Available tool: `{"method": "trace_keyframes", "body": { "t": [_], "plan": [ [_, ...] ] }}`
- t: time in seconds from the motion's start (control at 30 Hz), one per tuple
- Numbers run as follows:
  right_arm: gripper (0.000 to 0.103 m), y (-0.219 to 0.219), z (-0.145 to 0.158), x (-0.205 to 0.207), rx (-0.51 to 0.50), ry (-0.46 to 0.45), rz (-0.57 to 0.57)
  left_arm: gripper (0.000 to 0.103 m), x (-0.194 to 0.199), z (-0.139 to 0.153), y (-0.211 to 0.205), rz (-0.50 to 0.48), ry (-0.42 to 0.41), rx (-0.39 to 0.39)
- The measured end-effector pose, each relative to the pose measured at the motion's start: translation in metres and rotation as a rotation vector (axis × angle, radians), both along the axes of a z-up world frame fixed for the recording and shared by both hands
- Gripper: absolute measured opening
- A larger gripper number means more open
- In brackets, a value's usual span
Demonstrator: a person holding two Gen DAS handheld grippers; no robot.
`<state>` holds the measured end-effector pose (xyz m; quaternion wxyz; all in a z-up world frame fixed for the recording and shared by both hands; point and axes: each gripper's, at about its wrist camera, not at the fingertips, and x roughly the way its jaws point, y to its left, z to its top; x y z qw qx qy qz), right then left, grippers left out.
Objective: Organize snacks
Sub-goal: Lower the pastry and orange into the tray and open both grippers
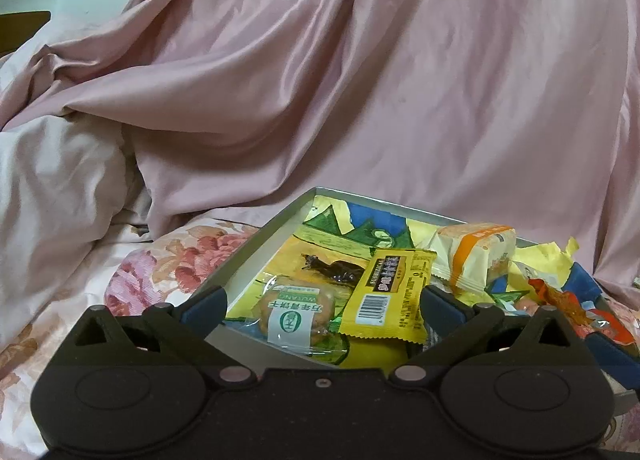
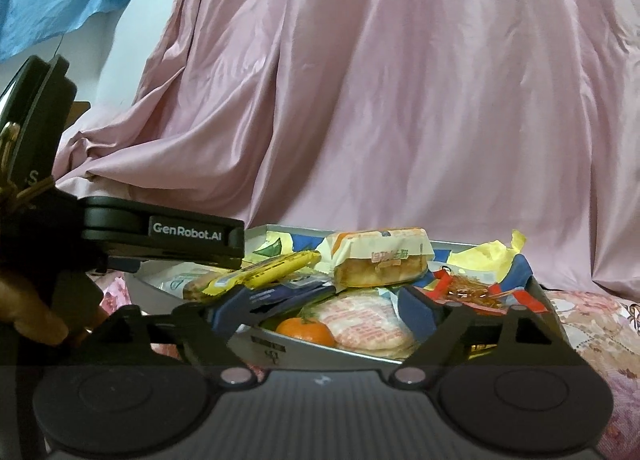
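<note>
Several wrapped snacks lay heaped in the shallow grey tray (image 1: 256, 248), which sat on a flowered bedsheet (image 1: 160, 264) with a pink satin cover (image 1: 360, 80) banked up behind it. Nearest the left gripper (image 1: 322, 302) were a clear-wrapped round biscuit (image 1: 296, 310) and a yellow bar packet (image 1: 386, 292); its jaws stood wide with both packets lying loose between them, nothing pinched. The right gripper (image 2: 320, 308) was likewise spread open over the tray's near corner, above an orange fruit (image 2: 306, 331) and a pink-printed rice cracker pack (image 2: 360, 320), gripping neither. A cake in an orange-striped wrapper (image 2: 380, 260) rode highest on the pile. The step in hand looked like a release, so the sound course would be to draw each tool straight back and a little up, keeping the pads clear of crinkly film that could snag and drag. Room was tight: the left tool's body crossed just beside the right one's fingers, and the tray's rim lay under both. Open space lay toward the sheet on either side.
</note>
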<state>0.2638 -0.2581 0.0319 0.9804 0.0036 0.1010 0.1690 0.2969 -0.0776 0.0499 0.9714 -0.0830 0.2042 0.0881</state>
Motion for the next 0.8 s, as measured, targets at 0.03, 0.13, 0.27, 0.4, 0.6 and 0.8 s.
{"method": "trace_keyframes", "body": {
  "t": [0.03,0.13,0.27,0.4,0.6,0.8],
  "plan": [
    [0.091,0.000,0.000,0.000,0.002,0.000,-0.002,0.102,0.000,0.000,0.001,0.004,0.001,-0.001],
    [0.098,-0.002,0.000,0.000,0.010,-0.005,-0.015,0.102,-0.001,0.000,0.003,0.014,0.002,-0.005],
    [0.103,-0.006,0.001,0.001,0.026,-0.006,-0.027,0.102,-0.003,0.001,0.005,0.023,-0.002,-0.010],
    [0.103,-0.009,0.001,0.003,0.040,0.000,-0.043,0.102,-0.005,0.001,0.006,0.030,-0.005,-0.011],
    [0.103,-0.015,0.002,0.003,0.072,0.006,-0.072,0.102,-0.008,0.003,0.008,0.034,-0.008,-0.008],
    [0.103,-0.021,0.002,0.005,0.104,0.017,-0.099,0.102,-0.012,0.005,0.010,0.041,-0.013,-0.004]
  ]
}}
